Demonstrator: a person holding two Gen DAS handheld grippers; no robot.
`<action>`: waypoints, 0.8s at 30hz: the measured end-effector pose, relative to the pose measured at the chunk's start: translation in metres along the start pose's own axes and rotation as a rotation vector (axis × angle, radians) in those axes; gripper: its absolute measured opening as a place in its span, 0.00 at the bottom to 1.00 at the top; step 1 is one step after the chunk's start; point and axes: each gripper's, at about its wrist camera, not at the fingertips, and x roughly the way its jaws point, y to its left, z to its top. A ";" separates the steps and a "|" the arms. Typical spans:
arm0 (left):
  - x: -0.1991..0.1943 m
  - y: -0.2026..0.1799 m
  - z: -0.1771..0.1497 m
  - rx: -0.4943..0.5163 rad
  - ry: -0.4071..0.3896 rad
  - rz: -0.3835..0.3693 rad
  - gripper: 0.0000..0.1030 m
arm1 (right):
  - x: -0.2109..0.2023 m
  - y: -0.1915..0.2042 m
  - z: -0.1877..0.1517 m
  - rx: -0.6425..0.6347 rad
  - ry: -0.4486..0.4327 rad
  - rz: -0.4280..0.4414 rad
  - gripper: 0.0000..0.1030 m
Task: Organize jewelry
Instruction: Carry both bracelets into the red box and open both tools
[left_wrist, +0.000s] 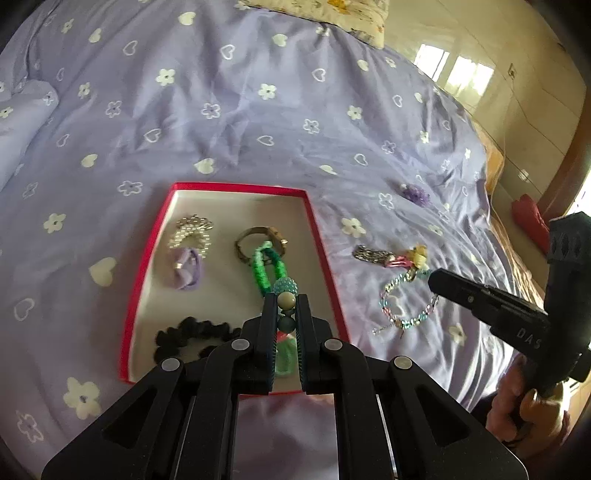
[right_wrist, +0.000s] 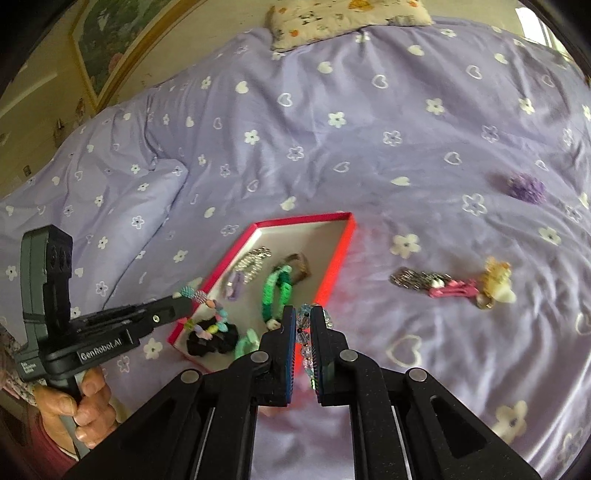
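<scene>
Two claws — each pinching one bracelet (left_wrist: 285, 295).

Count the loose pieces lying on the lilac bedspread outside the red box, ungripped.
3: a fuzzy purple piece far right, a silver metal clip nearer the red box, and a pink hair clip with yellow charm beside it. Folds may hide others.
</scene>
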 end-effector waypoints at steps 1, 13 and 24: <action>0.000 0.004 0.000 -0.005 -0.001 0.005 0.08 | 0.003 0.003 0.002 -0.003 0.000 0.006 0.07; 0.011 0.036 0.008 -0.028 0.009 0.057 0.08 | 0.058 0.043 0.021 -0.042 0.043 0.079 0.07; 0.056 0.069 0.018 -0.010 0.065 0.161 0.08 | 0.122 0.043 0.023 -0.041 0.122 0.084 0.07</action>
